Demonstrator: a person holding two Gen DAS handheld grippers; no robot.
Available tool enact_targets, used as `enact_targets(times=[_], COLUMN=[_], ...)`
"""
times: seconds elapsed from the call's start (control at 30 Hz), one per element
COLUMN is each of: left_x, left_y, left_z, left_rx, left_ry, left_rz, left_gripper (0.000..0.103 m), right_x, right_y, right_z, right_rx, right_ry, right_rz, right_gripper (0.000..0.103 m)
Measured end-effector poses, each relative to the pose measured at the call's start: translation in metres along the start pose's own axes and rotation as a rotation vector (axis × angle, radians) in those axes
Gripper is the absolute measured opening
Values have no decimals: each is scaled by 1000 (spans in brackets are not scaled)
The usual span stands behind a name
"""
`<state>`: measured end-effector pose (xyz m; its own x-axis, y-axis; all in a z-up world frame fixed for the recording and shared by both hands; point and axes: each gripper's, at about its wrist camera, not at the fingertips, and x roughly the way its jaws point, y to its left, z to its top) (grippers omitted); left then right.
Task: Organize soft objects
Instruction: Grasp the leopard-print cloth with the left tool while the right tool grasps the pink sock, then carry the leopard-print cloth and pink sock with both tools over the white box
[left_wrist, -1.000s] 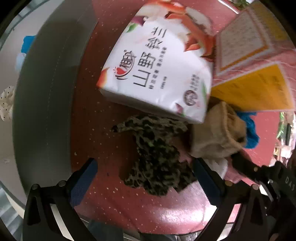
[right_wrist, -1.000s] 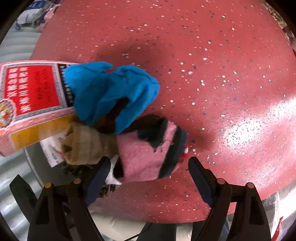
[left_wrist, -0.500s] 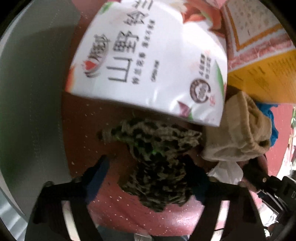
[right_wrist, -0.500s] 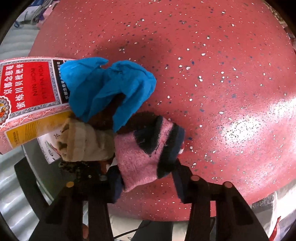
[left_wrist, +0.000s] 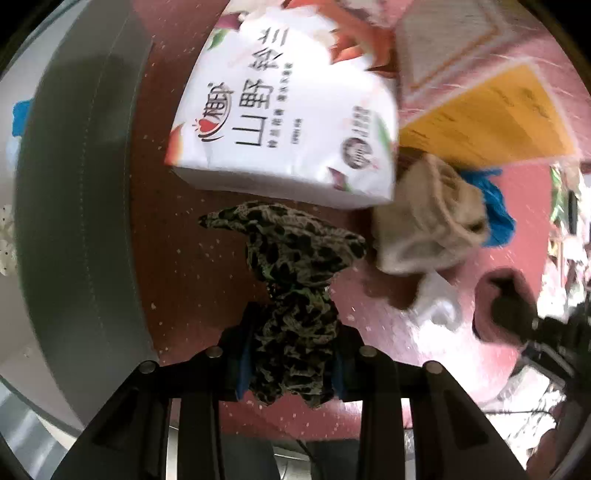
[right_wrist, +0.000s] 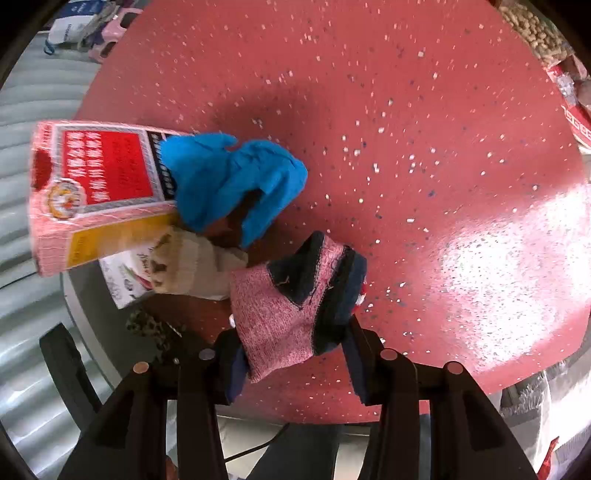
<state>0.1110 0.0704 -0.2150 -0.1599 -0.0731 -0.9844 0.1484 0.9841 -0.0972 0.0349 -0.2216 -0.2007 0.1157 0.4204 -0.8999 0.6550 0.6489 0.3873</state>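
On the red table (right_wrist: 406, 129), boxes and a tissue pack (left_wrist: 288, 122) crowd the remaining soft things, so we lift one each. Our right gripper (right_wrist: 295, 354) pinches the pink sock (right_wrist: 284, 314); our left gripper (left_wrist: 291, 362), jaws closing, squeezes the leopard cloth (left_wrist: 295, 295).

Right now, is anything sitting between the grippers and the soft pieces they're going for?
Nothing visible. The left gripper is closing with the leopard-print cloth already between its jaws, and the right gripper is clamped on the pink sock.

Left gripper (left_wrist: 291, 365) jaws closing on cloth; right gripper (right_wrist: 295, 363) clamped.
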Motion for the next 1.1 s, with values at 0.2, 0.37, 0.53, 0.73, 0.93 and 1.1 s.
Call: enact_targets(times=[0.2, 0.37, 0.53, 0.73, 0.93, 1.1], left_x=[-28, -57, -93, -118, -127, -138], left_y=[-9, -17, -20, -16, -9, -4], left_z=[-10, -2, 12, 20, 18, 23], left_rx=[100, 164, 185, 185, 194, 189], left_ry=[0, -50, -129, -228, -295, -319], left_rz=[-42, -40, -50, -44, -36, -48], left_gripper=[36, 36, 36, 36, 36, 36], right_x=[-30, -57, -85, -101, -110, -111], right_y=[14, 25, 49, 92, 127, 152], right_z=[-1, 2, 13, 11, 9, 6], right_rx=[-12, -47, -87, -155, -212, -248], right_ry=[-40, -96, -151, -206, -231, -243], right_rz=[32, 52, 76, 82, 70, 57], right_gripper=[46, 46, 46, 46, 46, 46])
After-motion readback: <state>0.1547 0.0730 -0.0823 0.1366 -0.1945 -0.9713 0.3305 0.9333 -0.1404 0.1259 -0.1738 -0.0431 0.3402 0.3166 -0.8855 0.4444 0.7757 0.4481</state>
